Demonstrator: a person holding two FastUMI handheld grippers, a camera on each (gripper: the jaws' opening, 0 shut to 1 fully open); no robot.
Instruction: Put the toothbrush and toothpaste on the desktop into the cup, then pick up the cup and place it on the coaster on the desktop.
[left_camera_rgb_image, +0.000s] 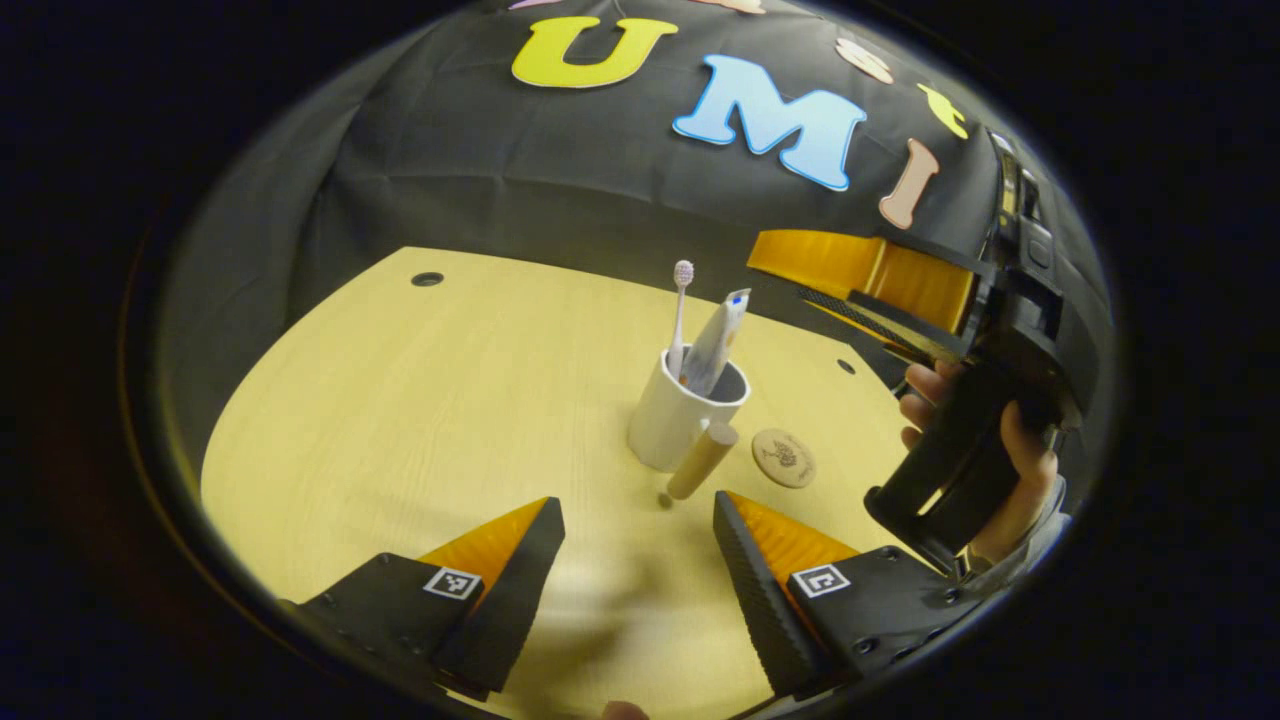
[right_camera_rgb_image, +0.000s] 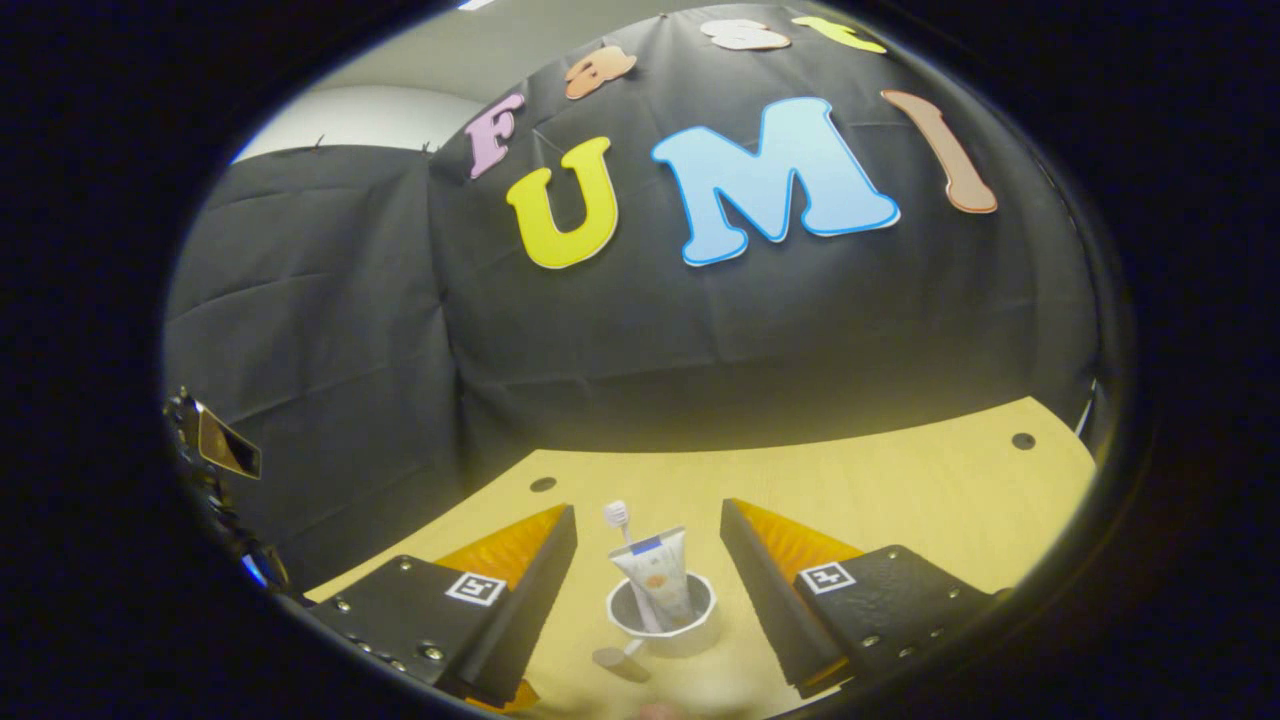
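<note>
Your left gripper (left_camera_rgb_image: 638, 520) stands released above the pale wooden desktop (left_camera_rgb_image: 400, 420), its two fingers spread wide with bare wood between them and nothing held. Ahead of it, toward the middle of the desktop, sits the white ceramic cup with a round wooden peg handle (left_camera_rgb_image: 675, 415); the handle points toward your left gripper. The white toothbrush with a pale bristle head (left_camera_rgb_image: 681, 300) stands upright in the cup, head up. Beside it in the same cup leans the white toothpaste tube with a blue end (left_camera_rgb_image: 718, 345), its top tilted away from the brush. Both rise well above the rim.

The round flat cork coaster (left_camera_rgb_image: 783, 458) lies on the desktop just beside the cup, on the side of your right hand; cup and coaster are apart, and the cup is not on the coaster.

Your right gripper (right_camera_rgb_image: 648, 580) is likewise released, fingers wide apart, hovering above the cup (right_camera_rgb_image: 662, 612) with the tube (right_camera_rgb_image: 660, 580) and brush head (right_camera_rgb_image: 617, 514) seen between the fingers and touching neither. In the left gripper view that gripper (left_camera_rgb_image: 880, 290) hangs beyond the coaster, toward the far edge of the desktop, your hand (left_camera_rgb_image: 1000, 470) wrapped around its dark handle.
</note>
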